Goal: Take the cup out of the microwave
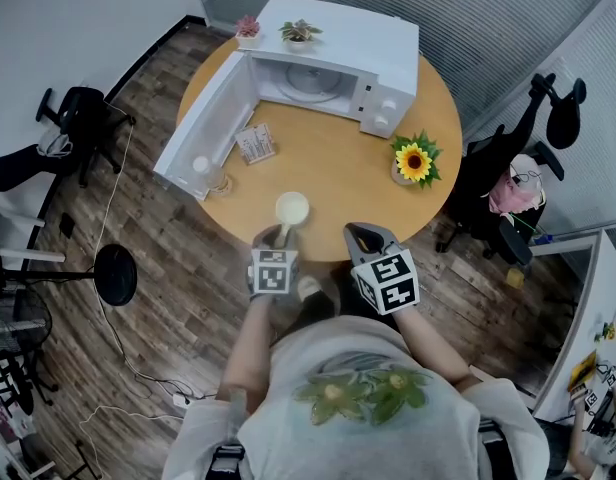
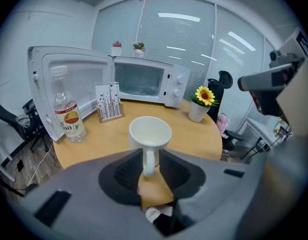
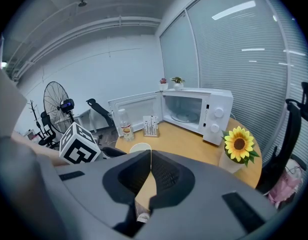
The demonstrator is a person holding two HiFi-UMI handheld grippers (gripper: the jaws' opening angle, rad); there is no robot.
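Standing wide open at the far left, the microwave door is swinging out over the round wooden table. A clear water bottle with a red-and-white label is standing upright just beside the door's inner face. A little to the right, a small card holder is sitting on the tabletop in front of the oven opening.

The white cup is standing upright on the table near the person's edge, outside the microwave and well apart from it, with its handle pointing back toward the person. The left gripper is reaching down at a slant to that handle. Its jaws are standing a little apart with the handle between them; the left pad is looking close against it, while a thin gap is showing on the right side, so the pads are not pressing.

Two small potted plants are sitting on top of the microwave, and its cavity is showing only the glass turntable.

Further right, the right gripper is hovering over the table edge, jaws closed together at the tips and holding nothing. A sunflower pot is standing at the table's right side.
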